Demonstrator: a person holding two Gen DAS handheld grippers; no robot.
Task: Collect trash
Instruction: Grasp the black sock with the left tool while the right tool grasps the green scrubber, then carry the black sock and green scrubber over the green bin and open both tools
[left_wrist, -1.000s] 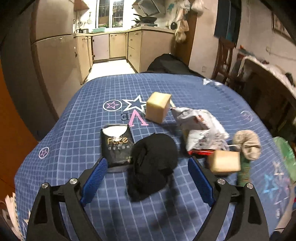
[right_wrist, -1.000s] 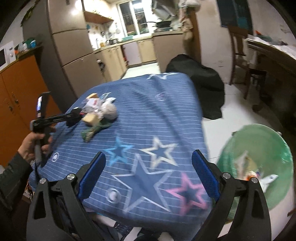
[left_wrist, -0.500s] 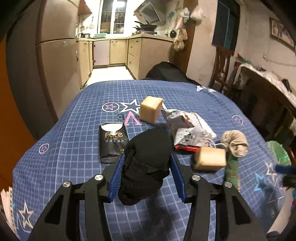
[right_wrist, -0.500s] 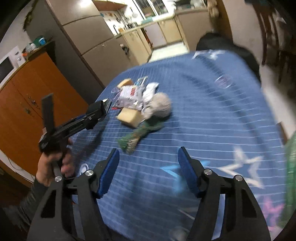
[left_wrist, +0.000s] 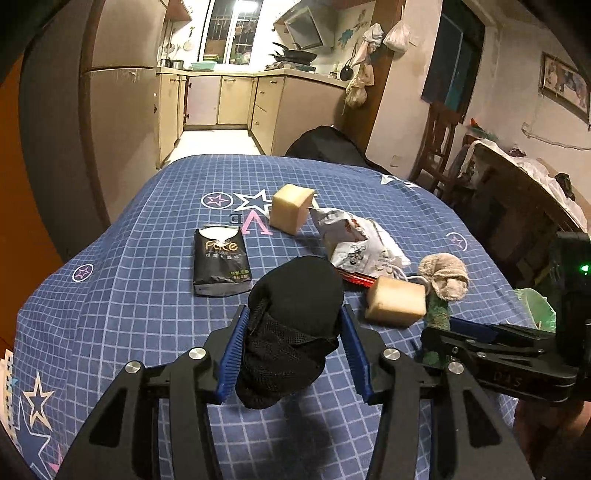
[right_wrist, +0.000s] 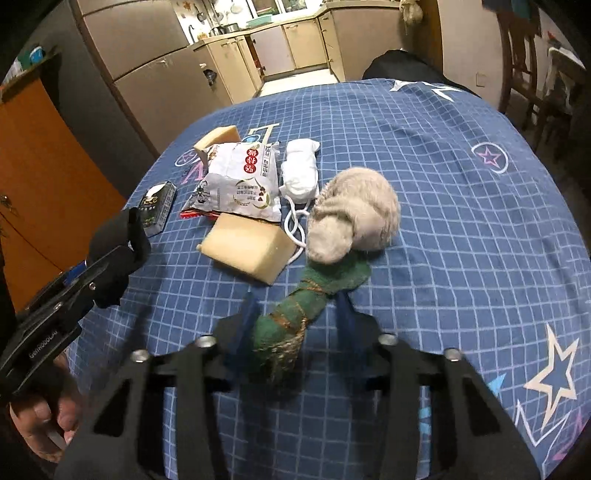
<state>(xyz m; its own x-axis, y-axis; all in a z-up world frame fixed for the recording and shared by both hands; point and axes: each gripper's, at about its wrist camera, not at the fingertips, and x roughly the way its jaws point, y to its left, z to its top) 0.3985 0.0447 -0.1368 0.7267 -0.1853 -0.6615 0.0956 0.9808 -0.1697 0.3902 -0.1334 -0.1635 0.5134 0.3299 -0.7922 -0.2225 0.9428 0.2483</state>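
Note:
My left gripper (left_wrist: 293, 341) is shut on a black balled sock (left_wrist: 295, 321) and holds it above the blue star tablecloth (left_wrist: 147, 302). It also shows in the right wrist view (right_wrist: 110, 251). My right gripper (right_wrist: 293, 314) straddles a rolled green sock (right_wrist: 295, 317) lying on the cloth; its jaws stand close on either side, blurred, and contact is unclear. Beyond it lie a beige balled sock (right_wrist: 354, 218), a tan sponge block (right_wrist: 247, 251), a silver snack bag (right_wrist: 240, 181) and a white sock with cord (right_wrist: 299, 173).
A black tissue pack (left_wrist: 219, 260) and a second tan sponge cube (left_wrist: 290, 208) lie further back. A green bin (left_wrist: 535, 306) shows past the table's right edge. A dark bag, chairs and kitchen cabinets stand beyond the table.
My left gripper closed on the black sock and lifted it. My right gripper swung from the table's far edge to the green sock and narrowed its jaws around it.

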